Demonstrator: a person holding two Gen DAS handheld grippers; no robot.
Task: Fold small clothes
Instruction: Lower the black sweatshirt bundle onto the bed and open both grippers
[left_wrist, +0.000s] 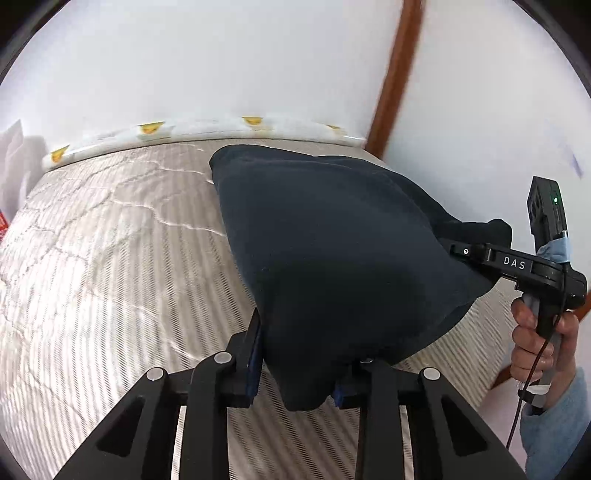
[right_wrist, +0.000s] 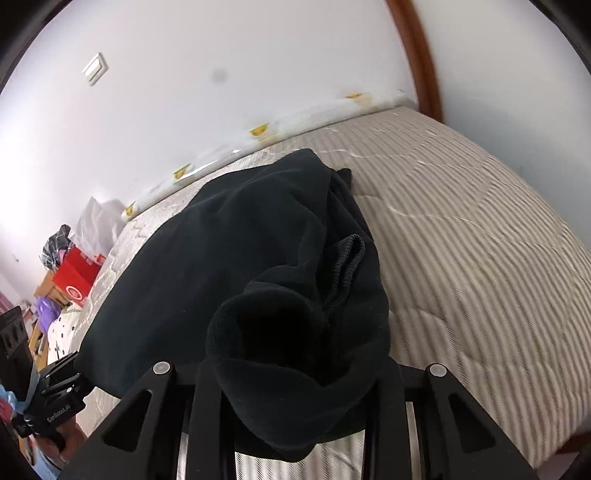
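The left gripper is clamping a bunched edge of the dark garment, its blue pads pressing the cloth from both sides. The right gripper is pinching the far corner of the same garment, held by a hand in a light blue sleeve. The garment is hanging stretched between the two grippers, its far end lying on the striped quilted mattress. From the right wrist view, thick folds of the garment are draping over the right gripper and hiding its fingertips, with a ribbed cuff showing among the folds. A white roll with yellow marks is lying along the wall behind the mattress. A red box is sitting among clutter beyond the mattress edge.
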